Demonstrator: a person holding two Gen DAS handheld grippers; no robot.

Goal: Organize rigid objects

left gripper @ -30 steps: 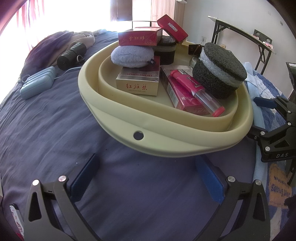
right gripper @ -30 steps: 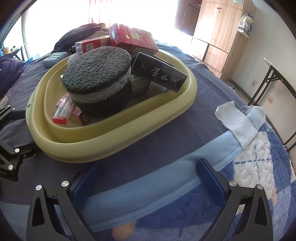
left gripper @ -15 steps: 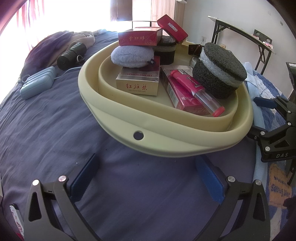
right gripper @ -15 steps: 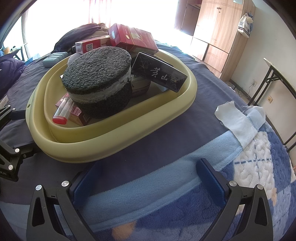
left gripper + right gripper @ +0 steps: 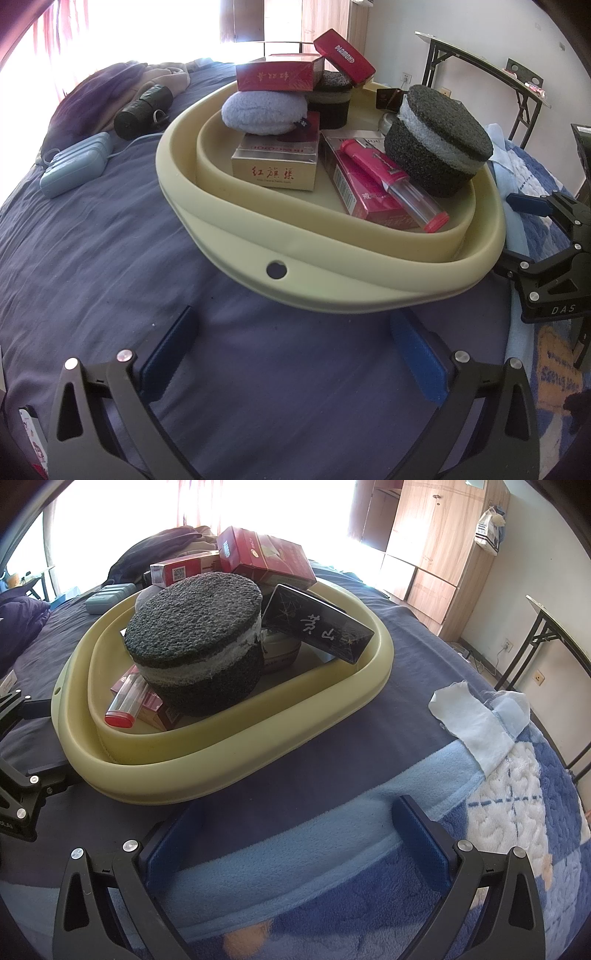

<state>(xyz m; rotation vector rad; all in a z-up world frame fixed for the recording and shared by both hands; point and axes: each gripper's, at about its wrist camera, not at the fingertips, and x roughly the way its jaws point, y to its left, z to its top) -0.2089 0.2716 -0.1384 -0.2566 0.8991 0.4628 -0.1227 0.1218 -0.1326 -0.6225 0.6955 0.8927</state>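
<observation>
A pale yellow basin (image 5: 332,280) (image 5: 229,760) sits on the bed, piled with rigid items. Inside are a large dark round sponge-covered box (image 5: 439,136) (image 5: 195,642), a gold carton (image 5: 275,168), red cartons (image 5: 277,75) (image 5: 266,557), a pink tube (image 5: 391,184) with a red cap, a grey puff (image 5: 264,112) and a black carton (image 5: 317,624). My left gripper (image 5: 295,354) is open in front of the basin's near wall, empty. My right gripper (image 5: 295,838) is open over the blue blanket beside the basin, empty.
The bed has a dark blue sheet (image 5: 92,240) and a blue-and-white fleece blanket (image 5: 498,812). A light blue case (image 5: 74,168) and a black roll (image 5: 142,110) lie beyond the basin. A folding table (image 5: 480,62) and a wooden wardrobe (image 5: 432,546) stand by the wall.
</observation>
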